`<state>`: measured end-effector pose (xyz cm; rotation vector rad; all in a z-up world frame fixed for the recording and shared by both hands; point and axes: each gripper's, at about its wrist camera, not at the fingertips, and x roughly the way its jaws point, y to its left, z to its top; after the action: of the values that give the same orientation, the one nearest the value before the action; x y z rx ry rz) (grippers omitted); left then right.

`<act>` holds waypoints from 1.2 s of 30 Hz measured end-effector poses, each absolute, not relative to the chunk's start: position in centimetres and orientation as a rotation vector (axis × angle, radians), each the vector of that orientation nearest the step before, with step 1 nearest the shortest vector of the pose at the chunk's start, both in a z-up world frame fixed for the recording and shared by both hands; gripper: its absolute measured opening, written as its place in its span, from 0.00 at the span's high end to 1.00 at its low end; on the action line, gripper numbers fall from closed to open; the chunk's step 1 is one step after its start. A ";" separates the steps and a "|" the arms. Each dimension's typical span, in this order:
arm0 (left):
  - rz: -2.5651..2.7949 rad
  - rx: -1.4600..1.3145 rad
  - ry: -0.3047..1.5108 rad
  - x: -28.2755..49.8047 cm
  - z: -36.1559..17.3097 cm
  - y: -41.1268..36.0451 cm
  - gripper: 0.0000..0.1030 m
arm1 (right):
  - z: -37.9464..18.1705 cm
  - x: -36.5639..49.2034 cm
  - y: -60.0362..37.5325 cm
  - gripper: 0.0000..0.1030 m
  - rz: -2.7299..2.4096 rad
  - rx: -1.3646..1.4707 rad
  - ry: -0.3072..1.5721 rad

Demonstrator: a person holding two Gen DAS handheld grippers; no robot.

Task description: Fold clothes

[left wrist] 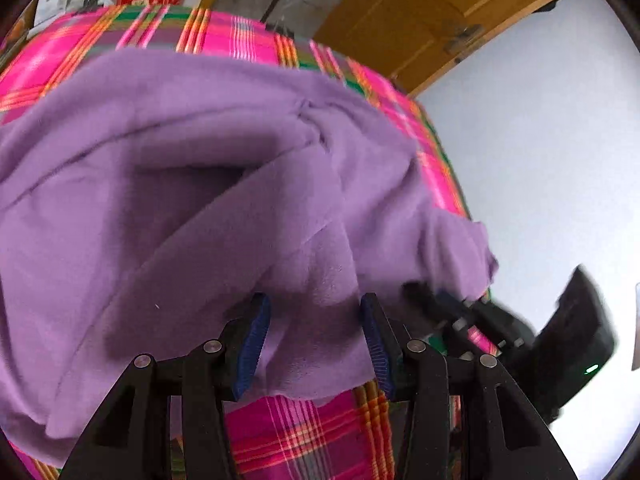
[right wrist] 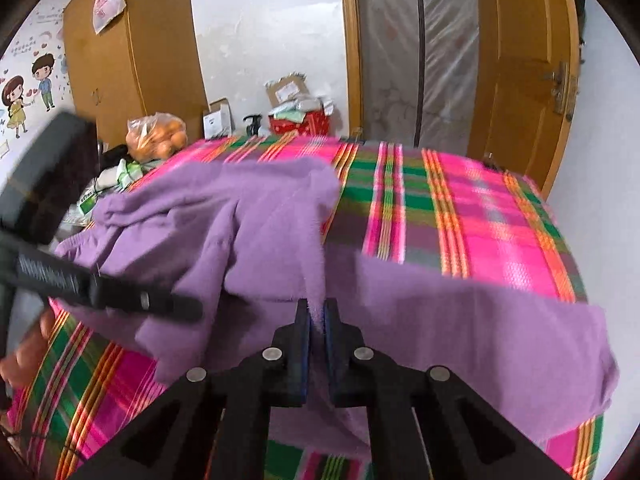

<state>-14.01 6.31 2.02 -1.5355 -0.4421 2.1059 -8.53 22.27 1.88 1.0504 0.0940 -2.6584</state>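
purple fleece garment (right wrist: 256, 220) lying rumpled on plaid bed (right wrist: 480, 216), bulk toward 10 o'clock in right view, one flap spread to 4 o'clock. my right gripper (right wrist: 317, 320) clenched on raised ridge of cloth. left gripper (left wrist: 316, 320) spread wide, fabric between fingers, not pinched. risk – thin pinch slips out if I pull hard, fleece drags and bunches, hem slides off near bed edge. open room at 1–2 o'clock; clutter at 11 – bag of oranges (right wrist: 158, 136).
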 end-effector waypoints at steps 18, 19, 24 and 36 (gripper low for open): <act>2.060 -1.543 -0.476 -13.8 0.3 5.9 0.54 | 4.7 -17.5 23.7 0.94 -2.930 0.896 0.285; 2.061 -1.541 -0.474 -13.8 0.3 5.9 0.54 | 4.7 -18.0 23.7 0.94 -2.945 0.892 0.302; 2.058 -1.532 -0.472 -13.9 0.2 5.9 0.54 | 4.2 -21.0 23.7 0.94 -3.000 0.893 0.402; 2.054 -1.510 -0.496 -14.3 -0.3 6.0 0.54 | 2.2 -26.5 23.2 0.94 -2.994 1.012 0.536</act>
<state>-14.26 5.96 -0.34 -1.5101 -0.4958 2.0537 -26.53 23.22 2.19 1.0115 0.5365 -2.9936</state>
